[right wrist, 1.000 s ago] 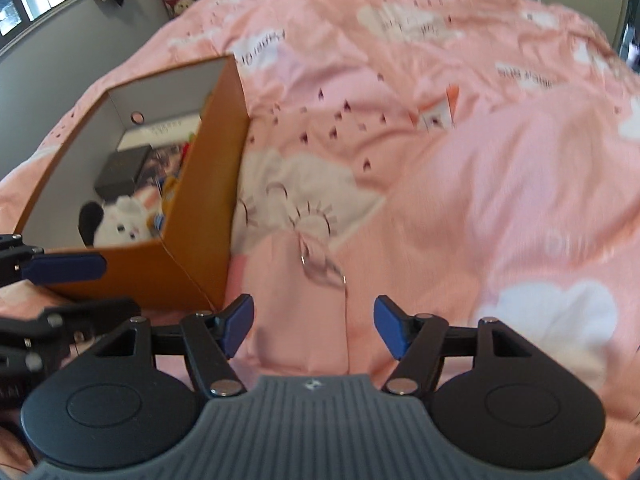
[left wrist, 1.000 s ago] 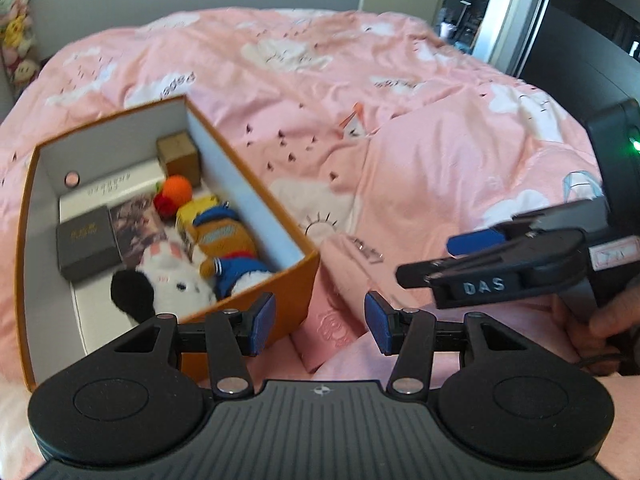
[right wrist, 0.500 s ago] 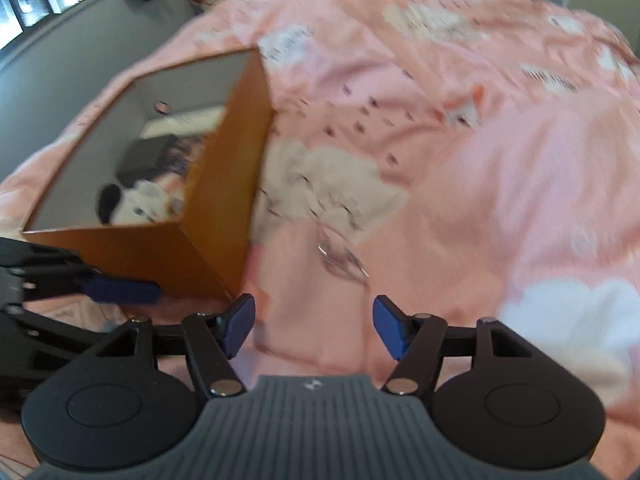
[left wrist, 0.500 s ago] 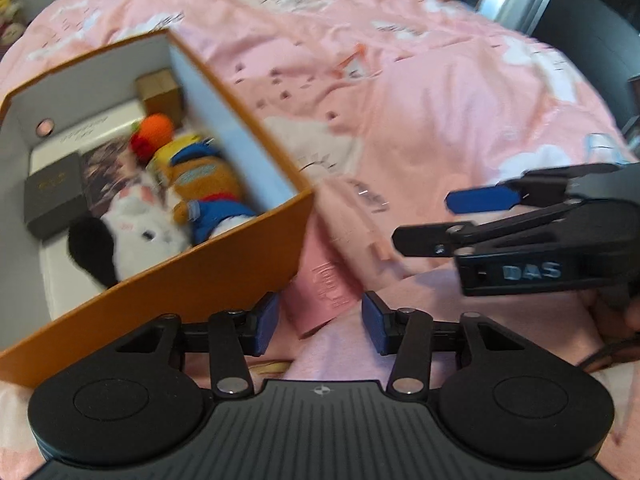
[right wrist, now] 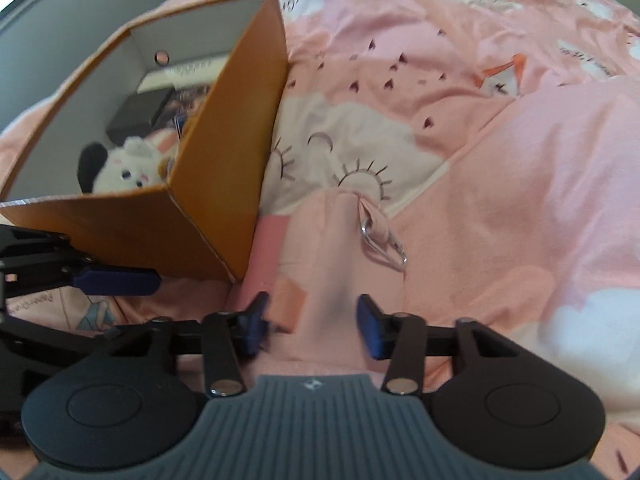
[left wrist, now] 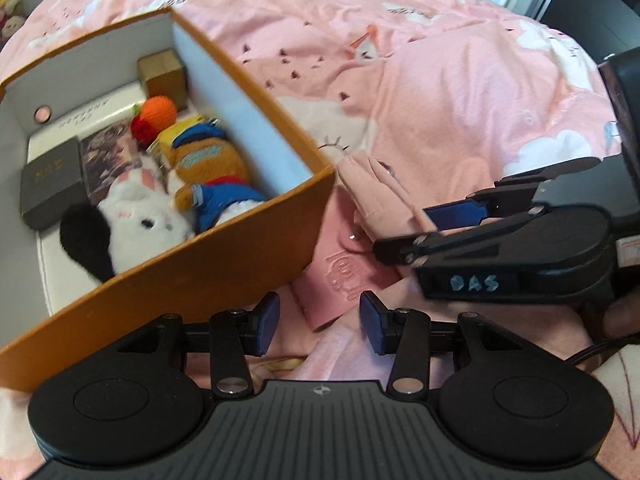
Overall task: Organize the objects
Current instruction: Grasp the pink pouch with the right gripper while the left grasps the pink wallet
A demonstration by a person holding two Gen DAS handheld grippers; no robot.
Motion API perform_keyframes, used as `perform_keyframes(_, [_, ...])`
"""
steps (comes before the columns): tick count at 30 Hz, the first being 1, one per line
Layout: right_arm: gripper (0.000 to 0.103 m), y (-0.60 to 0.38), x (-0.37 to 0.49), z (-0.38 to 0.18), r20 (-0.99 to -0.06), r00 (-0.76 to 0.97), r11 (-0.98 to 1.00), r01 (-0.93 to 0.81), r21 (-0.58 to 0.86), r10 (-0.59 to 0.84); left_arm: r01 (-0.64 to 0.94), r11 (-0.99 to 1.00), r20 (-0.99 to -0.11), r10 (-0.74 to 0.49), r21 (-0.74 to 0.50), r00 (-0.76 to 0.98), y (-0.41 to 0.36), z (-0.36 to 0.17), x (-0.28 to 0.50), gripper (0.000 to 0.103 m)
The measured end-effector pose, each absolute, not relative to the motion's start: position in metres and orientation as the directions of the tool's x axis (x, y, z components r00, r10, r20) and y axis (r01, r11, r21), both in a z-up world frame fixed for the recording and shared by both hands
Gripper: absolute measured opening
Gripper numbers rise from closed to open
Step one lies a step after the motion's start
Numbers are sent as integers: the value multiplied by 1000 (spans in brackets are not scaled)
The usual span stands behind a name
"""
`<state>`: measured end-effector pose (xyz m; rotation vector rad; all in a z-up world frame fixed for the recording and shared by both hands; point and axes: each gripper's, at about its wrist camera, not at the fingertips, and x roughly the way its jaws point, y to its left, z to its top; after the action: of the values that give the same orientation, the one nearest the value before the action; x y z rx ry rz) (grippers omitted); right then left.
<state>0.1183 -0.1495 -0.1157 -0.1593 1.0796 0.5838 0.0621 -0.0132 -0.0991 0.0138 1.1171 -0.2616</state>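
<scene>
1. Two grippers sit lower and closer to the orange box than a second ago; its near wall now fills more of my left view, and the pink pouch beside its near right corner looks larger.
2. My right gripper is closing. Its jaws straddle the near end of the pouch, but I cannot see the pads pressing on it yet.
3. My left gripper has narrowed a little and stands partly open, just off the box's near right corner, over the pouch's near edge, holding nothing.
4. Everything rests on a pink bedspread printed with white clouds and small houses. Beyond the box's far side stands a grey wall, and a dark doorway shows off to its far right.
5. The pouch lies flat against the box's right wall. Its long axis runs roughly along that wall, and its metal clip is at the end farther from me.
6. Inside the box lie a white plush, an orange-and-blue plush, a dark case and a small brown box.
</scene>
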Motion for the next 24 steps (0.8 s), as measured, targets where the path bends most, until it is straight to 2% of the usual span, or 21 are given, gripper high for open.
perform_keyframes(3, [33, -167, 115, -103, -843, 396, 866, -478, 149, 363, 258, 956, -873, -243, -140, 423, -20, -96, 63, 46])
perform_keyframes(8, [28, -198, 117, -97, -827, 421, 895, -399, 199, 372, 316, 929, -851, -319, -193, 417, -38, -91, 74, 42])
perform_keyframes(13, [26, -228, 119, -95, -815, 465, 925, -315, 212, 346, 270, 947, -897, -265, -173, 354, -60, -98, 103, 39])
perform_keyframes(18, [26, -251, 128, -107, -810, 451, 924, -257, 283, 374, 357, 934, -949, -107, 7, 298, -101, -119, 115, 38])
perform_keyframes(24, [28, -260, 128, -110, -783, 449, 900, -274, 338, 431, 391, 895, -952, 100, 213, 291, -126, -145, 121, 39])
